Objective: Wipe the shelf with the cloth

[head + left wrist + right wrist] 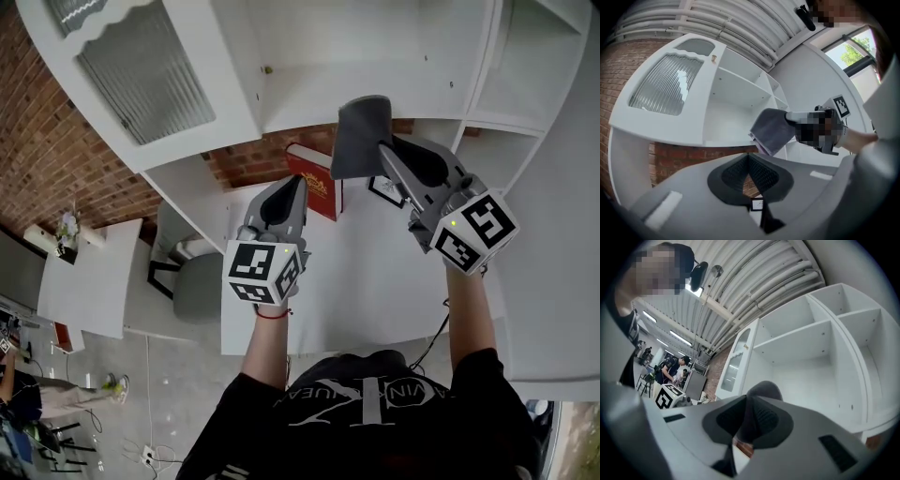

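Cloth [359, 139] clamped in right gripper [385, 154] near white shelf [314, 98]; left gripper [297, 182] clenched, empty; brick wall [42, 141]

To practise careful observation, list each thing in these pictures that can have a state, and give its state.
cloth: clamped in the right tool, held in the air
right tool: shut on the cloth
left tool: shut, nothing in it
cabinet door: open
red book: closed, standing on end

Grey folded cloth [361, 136], upright in right claw [380, 152], before white open shelf [431, 84]
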Demonstrator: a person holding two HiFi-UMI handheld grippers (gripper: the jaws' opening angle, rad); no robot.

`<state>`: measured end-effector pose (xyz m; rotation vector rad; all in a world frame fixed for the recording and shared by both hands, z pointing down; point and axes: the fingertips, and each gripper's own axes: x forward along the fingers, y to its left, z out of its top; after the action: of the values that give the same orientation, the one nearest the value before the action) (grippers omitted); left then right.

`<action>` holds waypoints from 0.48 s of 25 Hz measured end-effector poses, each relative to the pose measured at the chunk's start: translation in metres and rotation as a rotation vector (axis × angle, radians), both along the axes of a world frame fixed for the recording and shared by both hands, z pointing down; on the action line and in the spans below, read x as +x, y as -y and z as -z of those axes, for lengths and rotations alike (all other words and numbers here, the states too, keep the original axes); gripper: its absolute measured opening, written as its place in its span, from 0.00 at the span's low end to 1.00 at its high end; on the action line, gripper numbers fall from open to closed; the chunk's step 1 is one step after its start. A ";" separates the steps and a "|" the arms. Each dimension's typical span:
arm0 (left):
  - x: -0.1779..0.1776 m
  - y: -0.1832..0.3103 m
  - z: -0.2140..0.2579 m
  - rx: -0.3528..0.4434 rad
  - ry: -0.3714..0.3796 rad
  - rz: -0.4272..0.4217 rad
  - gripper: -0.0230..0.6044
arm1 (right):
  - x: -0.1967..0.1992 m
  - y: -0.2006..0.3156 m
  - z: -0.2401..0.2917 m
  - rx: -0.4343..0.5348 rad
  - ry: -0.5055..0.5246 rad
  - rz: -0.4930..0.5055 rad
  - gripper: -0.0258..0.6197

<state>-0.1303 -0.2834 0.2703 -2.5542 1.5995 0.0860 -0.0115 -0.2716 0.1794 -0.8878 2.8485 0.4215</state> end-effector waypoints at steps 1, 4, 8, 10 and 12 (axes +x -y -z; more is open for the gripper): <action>-0.002 0.002 0.005 0.002 -0.003 -0.004 0.05 | -0.007 0.003 0.009 0.013 0.000 0.011 0.11; -0.010 0.014 0.015 0.006 0.009 -0.003 0.05 | -0.029 0.019 0.031 0.042 -0.022 0.029 0.11; -0.019 0.031 0.015 -0.001 0.012 -0.021 0.05 | -0.057 0.058 0.041 0.022 -0.103 -0.005 0.11; -0.023 0.038 0.014 0.003 0.004 -0.037 0.05 | -0.065 0.082 0.041 -0.004 -0.182 -0.052 0.11; -0.025 0.044 0.012 0.003 -0.001 -0.048 0.05 | -0.067 0.108 0.037 -0.031 -0.283 -0.123 0.11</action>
<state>-0.1557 -0.3272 0.2585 -2.5904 1.5378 0.0945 -0.0783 -0.3794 0.1424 -1.0944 3.0695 0.5603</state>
